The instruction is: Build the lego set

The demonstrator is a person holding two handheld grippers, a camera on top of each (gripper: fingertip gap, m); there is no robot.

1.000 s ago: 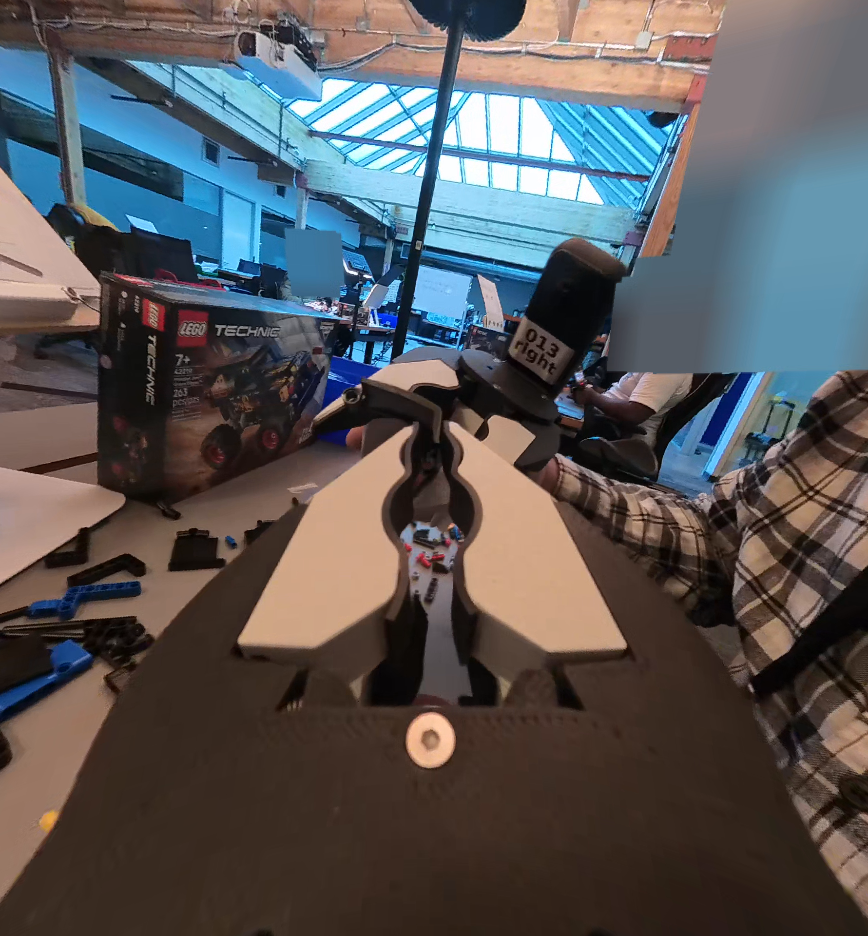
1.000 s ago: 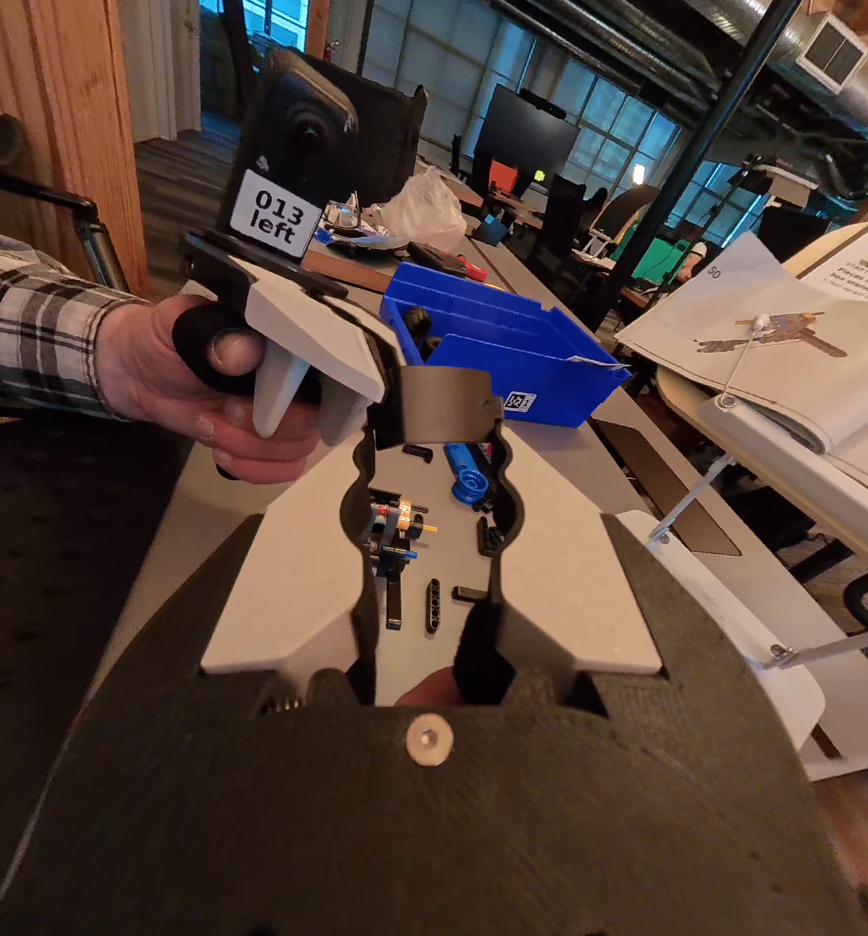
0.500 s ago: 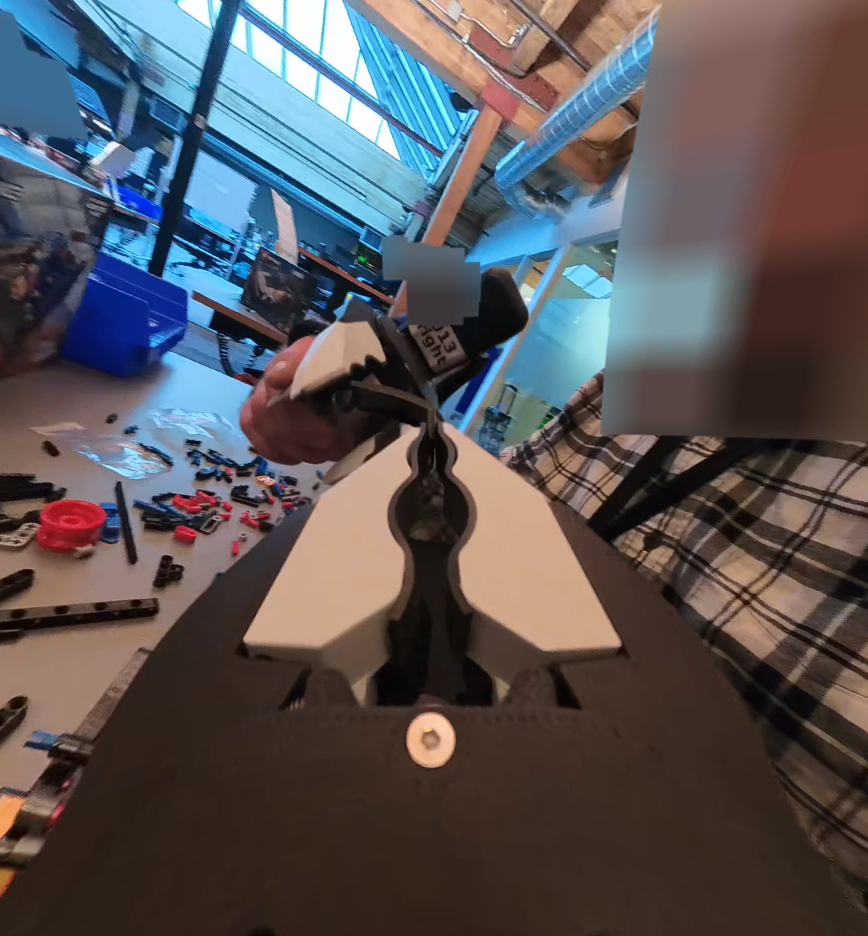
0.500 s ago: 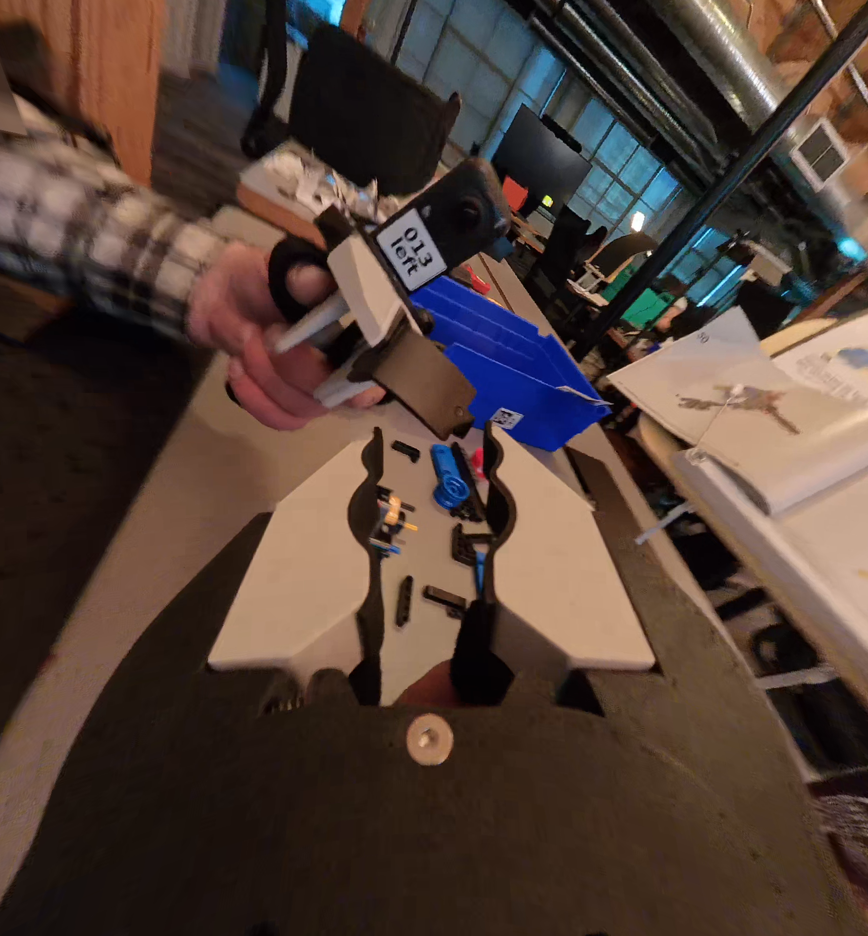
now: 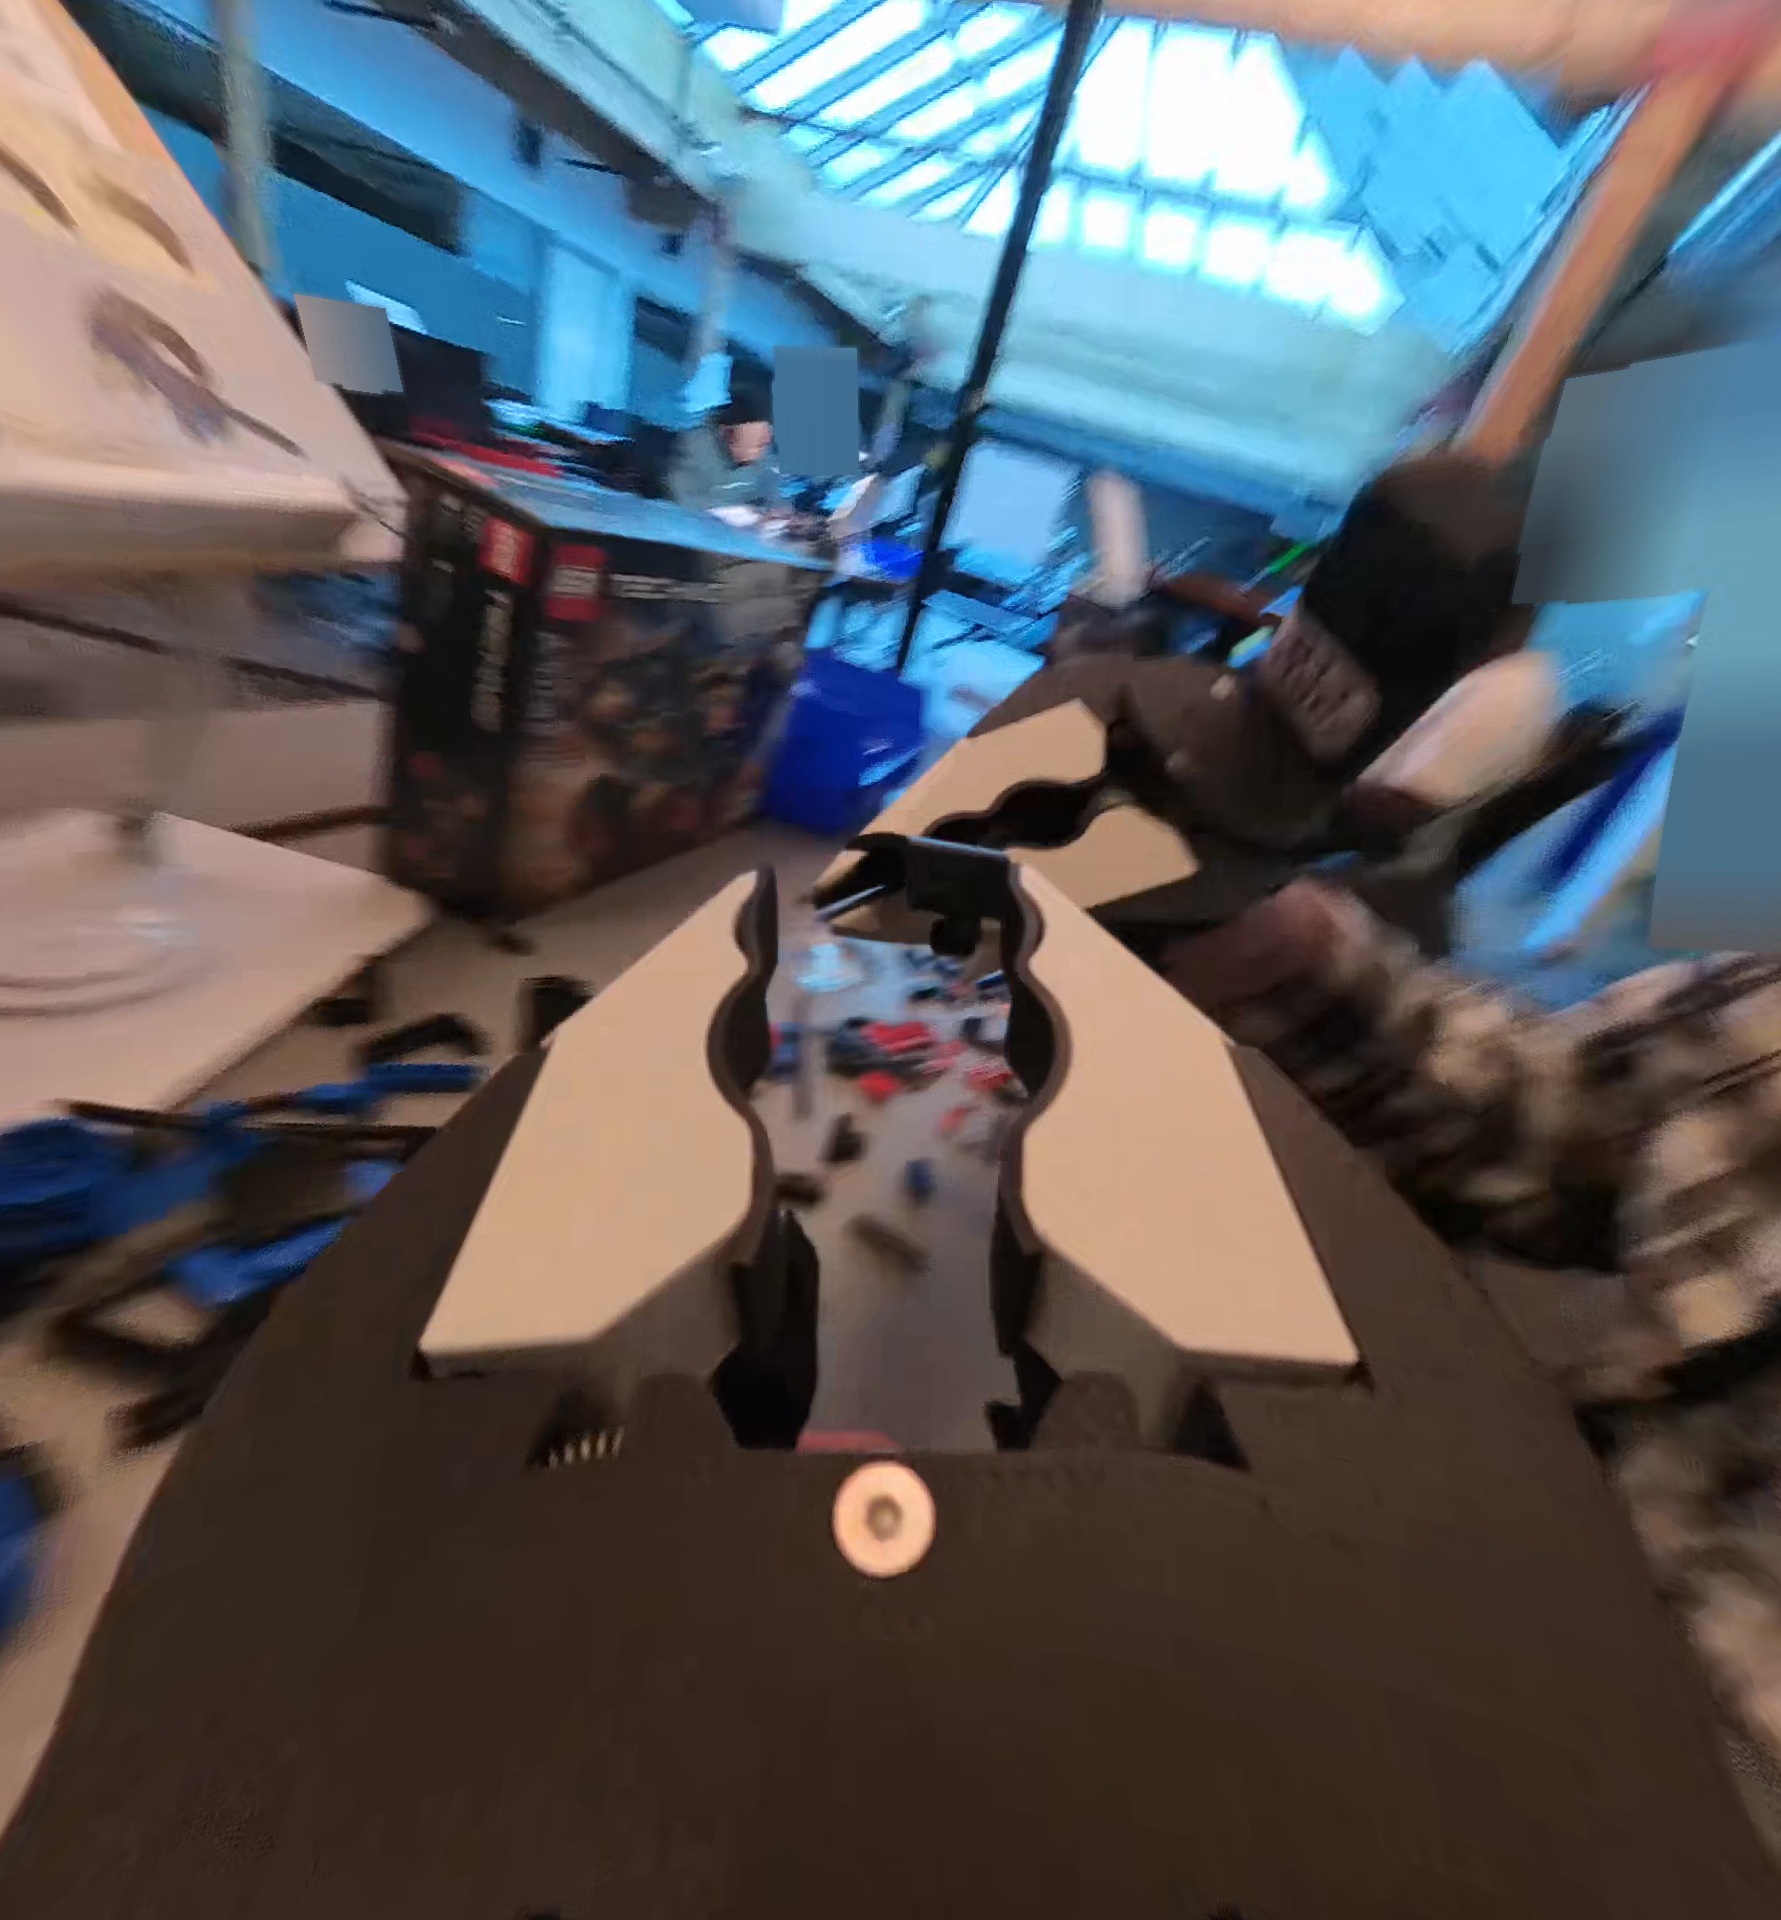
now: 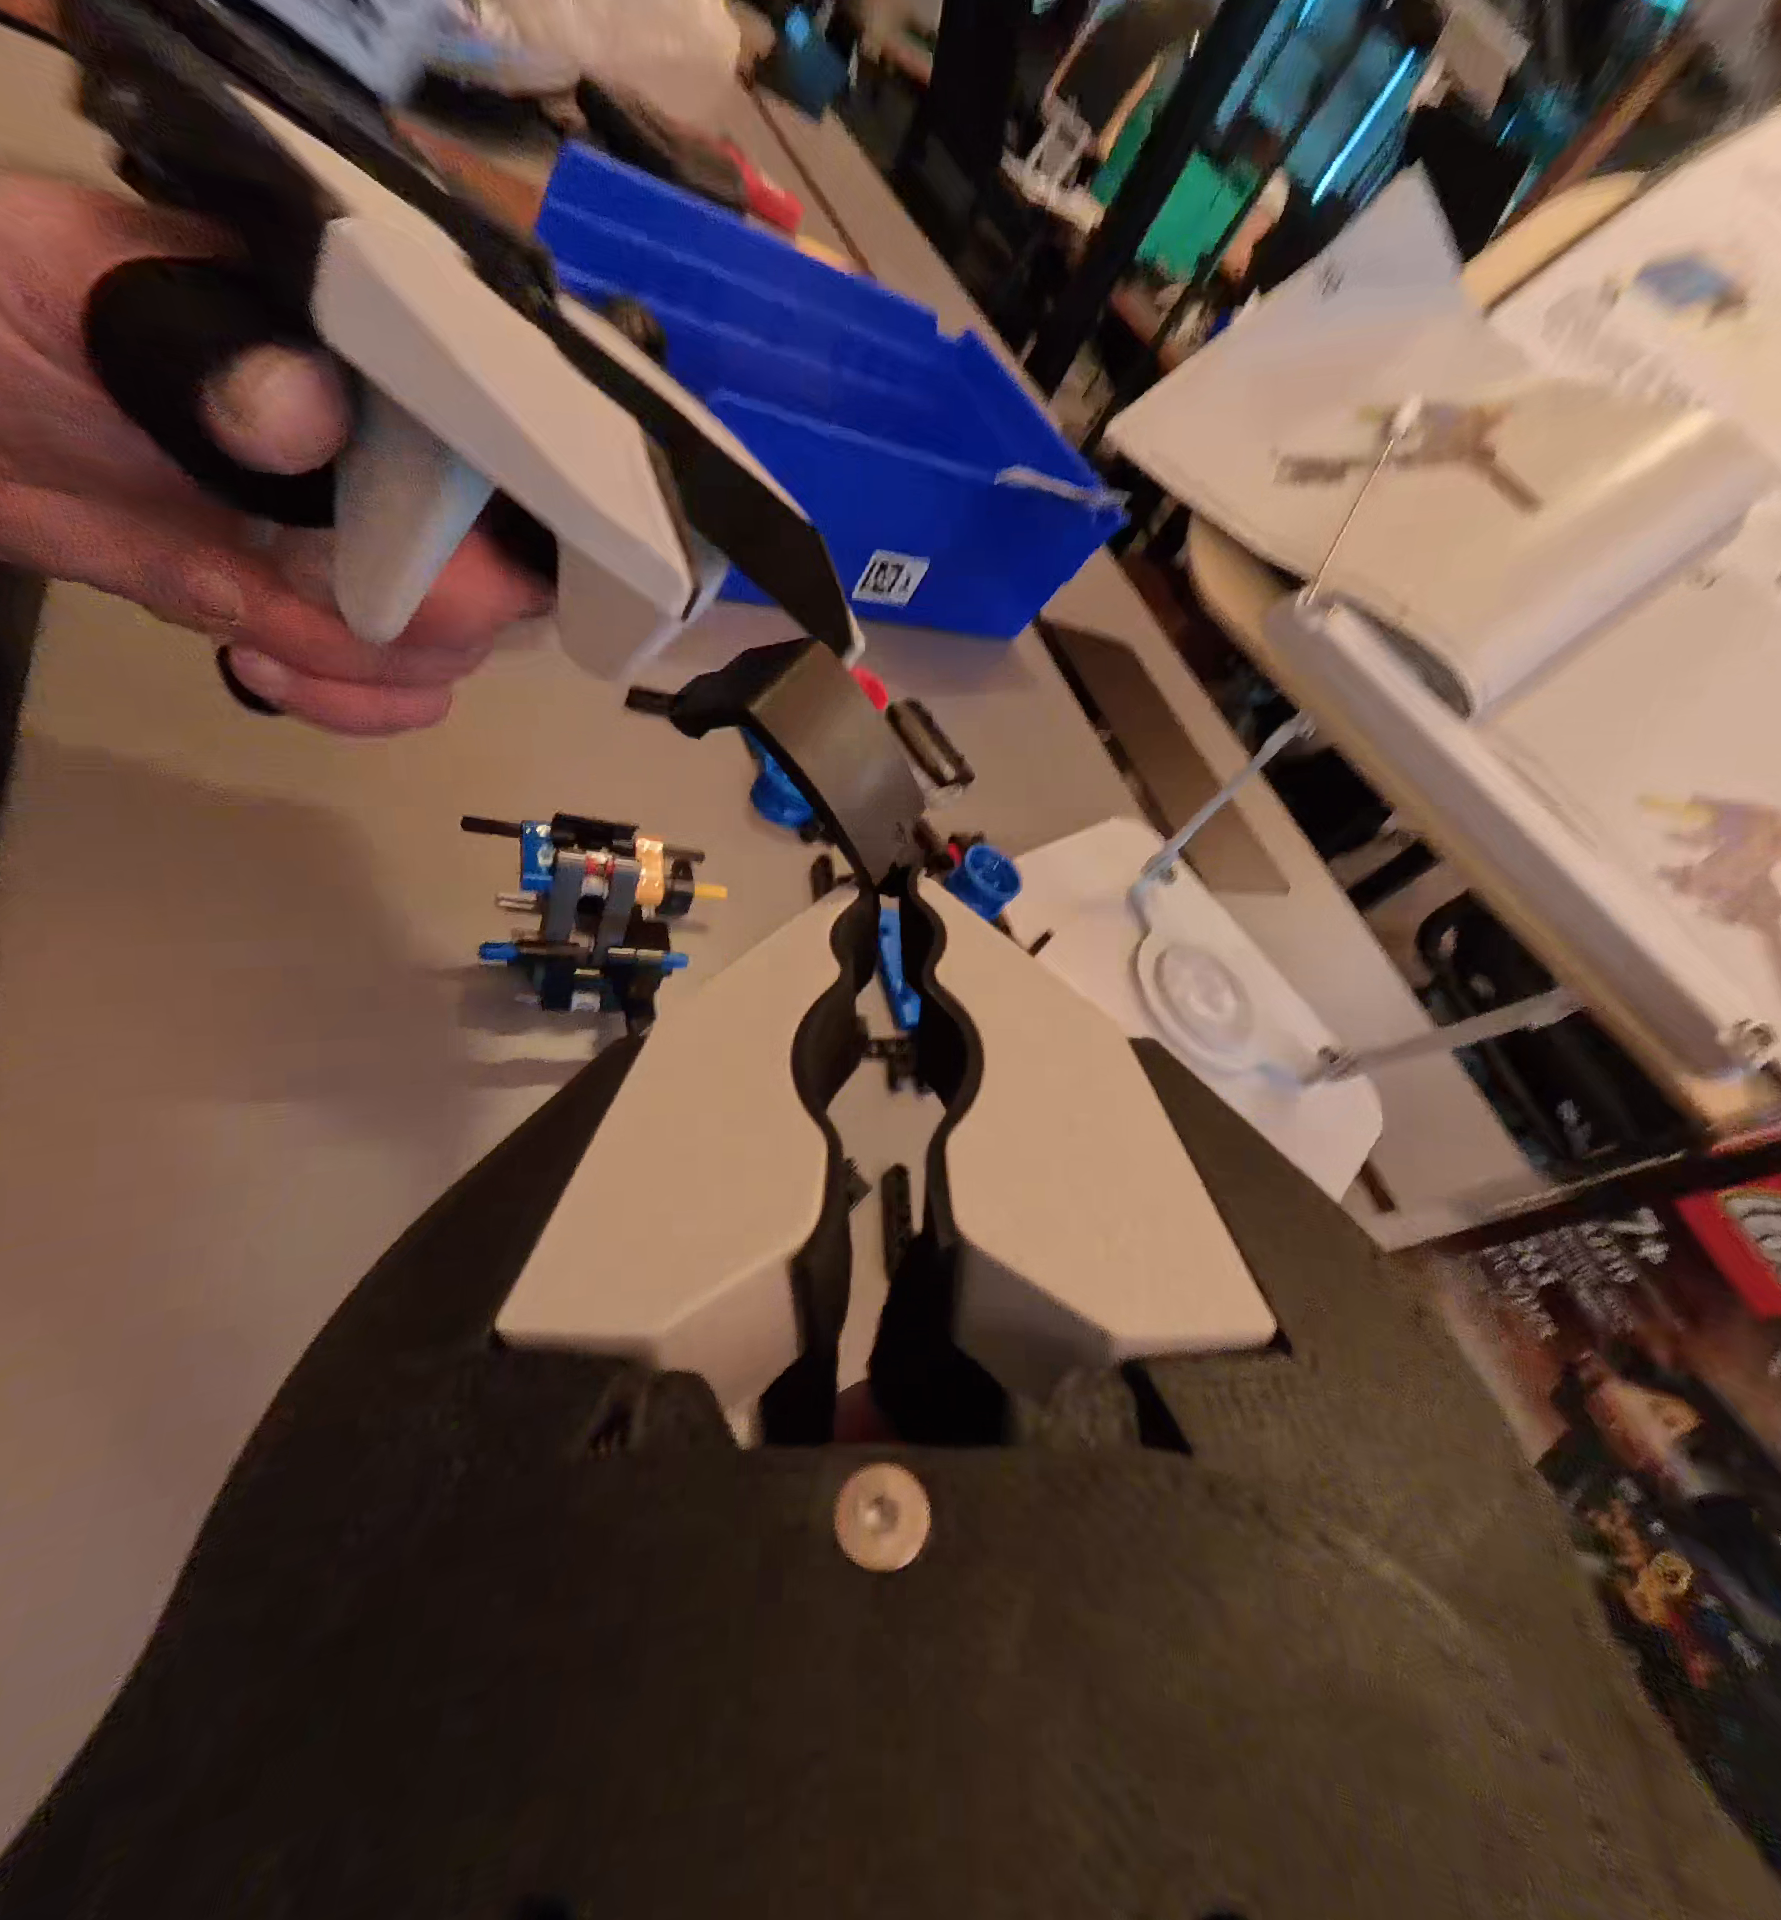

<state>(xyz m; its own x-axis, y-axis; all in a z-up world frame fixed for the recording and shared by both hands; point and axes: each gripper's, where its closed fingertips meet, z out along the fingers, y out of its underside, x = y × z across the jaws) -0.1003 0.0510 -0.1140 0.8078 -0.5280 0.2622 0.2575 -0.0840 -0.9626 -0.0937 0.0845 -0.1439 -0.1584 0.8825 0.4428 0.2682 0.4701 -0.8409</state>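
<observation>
My right gripper [image 6: 891, 896] is shut on the lower end of a dark grey curved Lego panel [image 6: 824, 753] and holds it above the table. My left gripper [image 5: 891, 894] is open, and the panel [image 5: 943, 883] sits just past its right fingertip. In the right wrist view the left gripper [image 6: 803, 608], held by a hand, has its tip at the panel's upper end. In the left wrist view the right gripper [image 5: 870, 862] comes in from the right. A small blue, grey and black Lego sub-assembly [image 6: 595, 914] stands on the table.
Loose red, blue and black parts [image 5: 896, 1049] lie ahead of the left gripper, with blue beams [image 5: 138, 1174] to its left. A blue bin [image 6: 824, 416], the Lego box [image 5: 574, 727], an instruction booklet [image 6: 1488, 416] and its white stand base [image 6: 1229, 1008] ring the work area. Some 5 cm of space lies between my two pairs of fingers.
The panel has passed from the left gripper to the right. The left gripper has opened, the right has shut on the panel, and both views have swung round.
</observation>
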